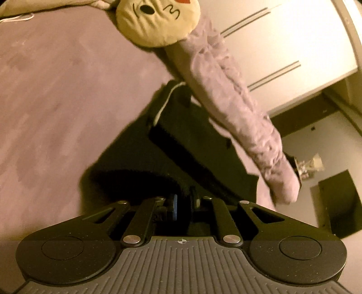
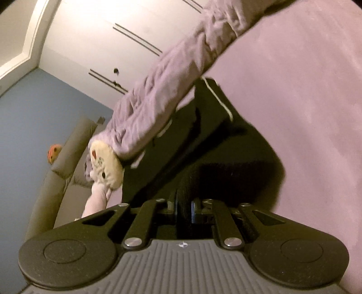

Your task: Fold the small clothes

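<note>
A black garment (image 1: 163, 153) with a thin white drawstring lies on the mauve bedspread (image 1: 56, 90). My left gripper (image 1: 183, 203) is shut on one edge of the black garment, the cloth pinched between the jaws. My right gripper (image 2: 183, 208) is shut on another edge of the same black garment (image 2: 215, 144). The garment stretches away from both grippers toward the rolled edge of the bedspread (image 1: 237, 108), which also shows in the right wrist view (image 2: 158, 97). The drawstring (image 2: 219, 99) runs along the far part of the garment.
A round cream cushion with a drawn face (image 1: 158, 20) lies at the bed's edge, also in the right wrist view (image 2: 106, 167). White wardrobe doors (image 1: 282, 45) stand beyond the bed. A blue wall (image 2: 45, 117) and a grey upholstered piece (image 2: 67, 158) are to the left.
</note>
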The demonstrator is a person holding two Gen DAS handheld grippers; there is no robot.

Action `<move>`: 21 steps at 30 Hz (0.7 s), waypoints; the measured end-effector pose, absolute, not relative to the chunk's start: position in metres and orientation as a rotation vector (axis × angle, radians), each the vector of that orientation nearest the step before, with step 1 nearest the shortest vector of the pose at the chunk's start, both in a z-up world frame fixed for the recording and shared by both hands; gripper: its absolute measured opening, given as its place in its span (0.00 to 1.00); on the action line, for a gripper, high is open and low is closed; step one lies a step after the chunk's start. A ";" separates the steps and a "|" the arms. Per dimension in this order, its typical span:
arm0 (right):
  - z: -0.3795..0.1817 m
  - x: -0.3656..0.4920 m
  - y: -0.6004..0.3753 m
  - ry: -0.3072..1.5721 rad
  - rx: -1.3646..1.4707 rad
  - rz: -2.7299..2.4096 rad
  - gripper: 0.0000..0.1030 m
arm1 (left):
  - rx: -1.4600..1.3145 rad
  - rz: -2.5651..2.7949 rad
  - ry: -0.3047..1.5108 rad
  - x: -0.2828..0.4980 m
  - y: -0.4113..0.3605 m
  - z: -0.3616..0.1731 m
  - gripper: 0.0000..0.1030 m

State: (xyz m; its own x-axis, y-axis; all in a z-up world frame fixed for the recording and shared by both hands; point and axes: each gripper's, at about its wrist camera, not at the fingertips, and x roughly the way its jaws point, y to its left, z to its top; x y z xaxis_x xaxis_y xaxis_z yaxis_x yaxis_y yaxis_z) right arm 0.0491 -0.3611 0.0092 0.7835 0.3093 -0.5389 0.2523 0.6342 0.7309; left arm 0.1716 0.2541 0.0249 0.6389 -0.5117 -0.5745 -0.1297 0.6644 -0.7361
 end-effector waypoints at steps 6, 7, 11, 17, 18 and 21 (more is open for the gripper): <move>0.017 0.106 -0.367 0.633 0.902 -0.003 0.09 | -0.899 -0.232 0.835 0.224 0.254 0.025 0.11; 0.017 0.119 -0.370 0.627 0.907 -0.008 0.09 | -0.906 -0.230 0.832 0.232 0.255 0.024 0.11; 0.012 0.166 -0.381 0.615 0.905 -0.050 0.09 | -0.891 -0.201 0.829 0.272 0.253 0.021 0.11; -0.008 0.237 -0.400 0.590 0.903 -0.141 0.08 | -0.854 -0.163 0.810 0.335 0.247 0.015 0.11; -0.012 0.247 -0.404 0.590 0.899 -0.157 0.08 | -0.850 -0.156 0.806 0.344 0.246 0.014 0.11; -0.023 0.277 -0.414 0.578 0.917 -0.187 0.08 | -0.859 -0.137 0.791 0.369 0.242 0.007 0.10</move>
State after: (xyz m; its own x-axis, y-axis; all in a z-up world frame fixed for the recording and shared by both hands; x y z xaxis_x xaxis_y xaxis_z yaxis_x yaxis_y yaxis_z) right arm 0.2774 -0.4139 -0.0228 0.8333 0.0873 -0.5459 0.3911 0.6047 0.6938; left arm 0.3692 0.2417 0.0069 0.7134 -0.4101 -0.5681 -0.1943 0.6632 -0.7228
